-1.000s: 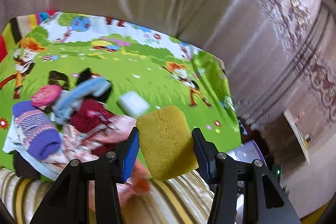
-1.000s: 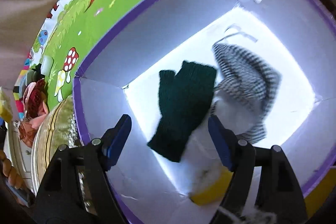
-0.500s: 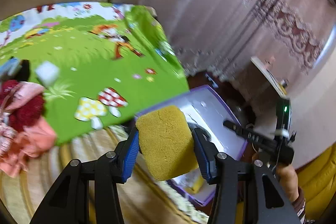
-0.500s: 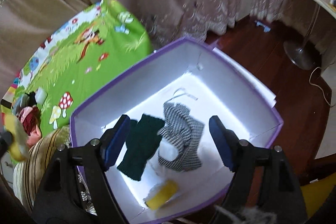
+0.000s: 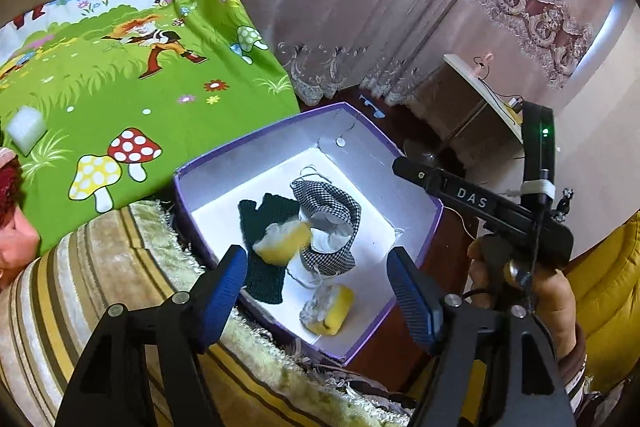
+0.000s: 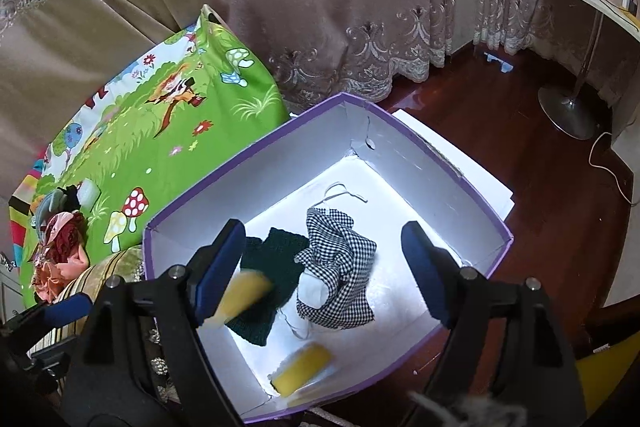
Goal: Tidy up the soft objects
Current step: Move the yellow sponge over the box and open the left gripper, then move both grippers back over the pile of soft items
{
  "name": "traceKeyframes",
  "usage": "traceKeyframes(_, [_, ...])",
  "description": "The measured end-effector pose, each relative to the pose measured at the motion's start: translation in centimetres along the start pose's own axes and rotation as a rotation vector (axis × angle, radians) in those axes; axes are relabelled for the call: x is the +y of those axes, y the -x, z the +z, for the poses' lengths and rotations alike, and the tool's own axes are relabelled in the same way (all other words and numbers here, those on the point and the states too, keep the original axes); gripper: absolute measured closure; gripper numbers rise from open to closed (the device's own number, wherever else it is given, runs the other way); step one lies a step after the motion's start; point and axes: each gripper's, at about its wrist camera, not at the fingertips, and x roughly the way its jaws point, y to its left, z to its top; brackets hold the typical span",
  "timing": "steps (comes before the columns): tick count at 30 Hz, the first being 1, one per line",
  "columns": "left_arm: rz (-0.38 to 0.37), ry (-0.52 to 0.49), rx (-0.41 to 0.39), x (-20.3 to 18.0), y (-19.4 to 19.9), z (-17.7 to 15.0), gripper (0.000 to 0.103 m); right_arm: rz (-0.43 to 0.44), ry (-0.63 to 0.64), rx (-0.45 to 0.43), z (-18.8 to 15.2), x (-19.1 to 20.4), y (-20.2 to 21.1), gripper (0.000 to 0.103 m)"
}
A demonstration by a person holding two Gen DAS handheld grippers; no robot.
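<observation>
Yellow sponge drops free into purple box; my left gripper jaws just opened, right gripper released, both empty. Next: pile at 9 o'clock.

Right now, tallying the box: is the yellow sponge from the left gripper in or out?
In: released sponge is blurred over the purple box, clear of the left gripper, whose jaws have just been opening.

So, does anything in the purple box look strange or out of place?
Yes: one yellow sponge is blurred above the dark green glove, apparently falling, not lying flat like the other sponge. The left gripper stands open, its jaws just opened.
</observation>
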Motion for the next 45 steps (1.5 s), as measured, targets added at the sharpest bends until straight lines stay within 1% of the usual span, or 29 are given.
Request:
traceKeyframes(2, [0.006, 0.009, -0.011, 0.4, 0.4, -0.1, 0.03, 0.007, 0.009, -0.003, 0.0, 0.3, 0.1, 0.02])
traceKeyframes(6, [0.042, 0.045, -0.048, 1.7, 1.6, 0.0, 0.03, 0.015, 0.044, -0.027, 0.0, 1.6, 0.8, 0.019])
traceKeyframes(8, [0.065, 0.07, -0.082, 2.6, 2.4, -0.1, 0.03, 0.028, 0.06, -0.04, 0.0, 2.3, 1.2, 0.018])
traceKeyframes(10, [0.098, 0.085, -0.136, 3.6, 3.4, -0.2, 0.03, 0.044, 0.07, -0.045, -0.1, 3.1, 1.4, 0.018])
traceKeyframes(12, [0.14, 0.078, -0.189, 4.4, 4.6, -0.5, 0.03, 0.052, 0.092, -0.054, -0.2, 4.1, 1.6, 0.017])
traceKeyframes(14, [0.171, 0.072, -0.22, 5.1, 5.6, -0.7, 0.03, 0.053, 0.117, -0.067, -0.4, 5.1, 1.9, 0.017])
traceKeyframes(18, [0.209, 0.104, -0.253, 7.4, 8.0, -1.6, 0.03, 0.053, 0.18, -0.122, -0.9, 7.2, 2.6, 0.014])
traceKeyframes(20, [0.227, 0.143, -0.255, 9.0, 9.1, -2.2, 0.03, 0.041, 0.218, -0.162, -1.2, 8.2, 3.1, 0.013])
traceKeyframes(23, [0.238, 0.217, -0.258, 11.7, 10.9, -3.5, 0.03, 0.042, 0.269, -0.186, -1.7, 9.7, 3.3, 0.011])
traceKeyframes(25, [0.267, 0.273, -0.275, 13.8, 12.4, -4.5, 0.03, 0.059, 0.282, -0.174, -1.8, 10.4, 3.1, 0.011])
traceKeyframes(30, [0.346, 0.403, -0.329, 19.0, 16.2, -6.7, 0.03, 0.152, 0.318, -0.086, -2.1, 12.2, 1.8, 0.011])
traceKeyframes(32, [0.375, 0.451, -0.344, 20.8, 17.4, -7.3, 0.03, 0.168, 0.319, -0.057, -2.2, 13.1, 1.2, 0.011])
traceKeyframes(36, [0.421, 0.544, -0.364, 24.6, 19.3, -8.3, 0.03, 0.187, 0.345, -0.044, -2.4, 15.2, 0.7, 0.011])
traceKeyframes(40, [0.455, 0.579, -0.362, 27.0, 20.1, -7.9, 0.03, 0.224, 0.399, -0.036, -2.2, 18.7, 0.2, 0.011])
traceKeyframes(45, [0.493, 0.566, -0.344, 29.7, 20.4, -6.3, 0.03, 0.275, 0.46, -0.028, -2.0, 23.3, -0.3, 0.011])
